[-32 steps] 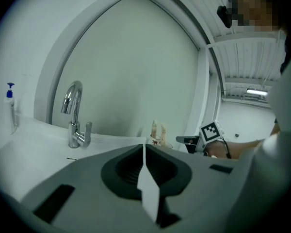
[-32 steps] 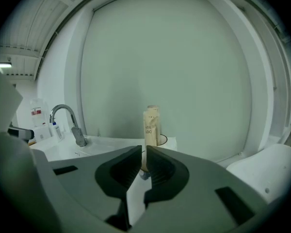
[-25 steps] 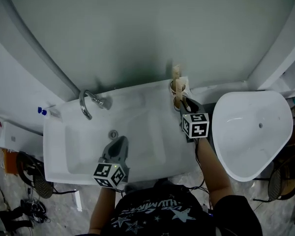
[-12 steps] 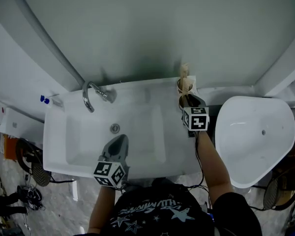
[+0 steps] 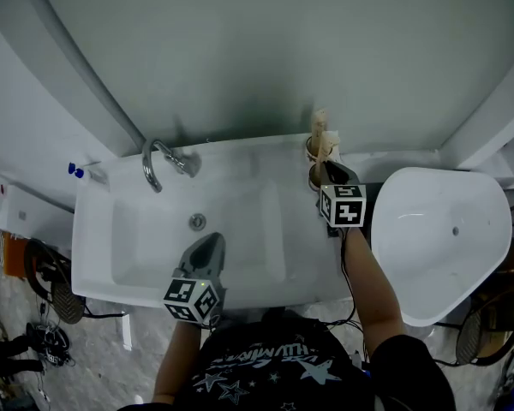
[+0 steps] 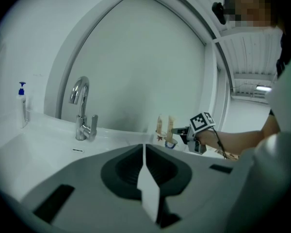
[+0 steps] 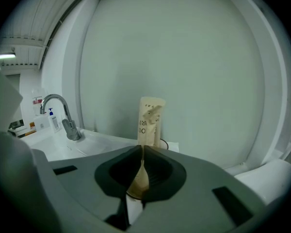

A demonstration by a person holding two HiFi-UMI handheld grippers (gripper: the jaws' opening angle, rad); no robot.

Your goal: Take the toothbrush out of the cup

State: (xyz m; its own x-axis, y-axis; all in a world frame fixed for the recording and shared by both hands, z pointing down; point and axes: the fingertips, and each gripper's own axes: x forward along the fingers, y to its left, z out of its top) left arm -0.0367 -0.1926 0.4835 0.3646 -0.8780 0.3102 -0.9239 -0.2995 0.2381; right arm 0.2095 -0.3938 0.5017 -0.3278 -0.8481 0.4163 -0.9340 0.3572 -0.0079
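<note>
A beige paper-wrapped toothbrush (image 5: 320, 127) stands upright in a brownish cup (image 5: 313, 151) at the sink's back right corner. My right gripper (image 5: 319, 171) reaches to it from the front. In the right gripper view the wrapped toothbrush (image 7: 150, 120) rises just past the jaw tips. The right gripper (image 7: 142, 148) has its jaws closing, pinched on the toothbrush's lower part. My left gripper (image 5: 212, 245) hovers over the front of the basin, shut and empty. From the left gripper (image 6: 144, 147) view, the toothbrush (image 6: 165, 125) and cup (image 6: 169, 141) show far off.
A chrome faucet (image 5: 158, 165) stands at the white sink's (image 5: 111, 255) back left, with a drain (image 5: 197, 222) in the basin. A blue-pump soap bottle (image 5: 77, 171) is on the left ledge. A white tub (image 5: 445, 229) sits to the right. A grey wall rises behind.
The head view has shifted a little. Both grippers stay at about the same places over the sink, the right one still at the cup.
</note>
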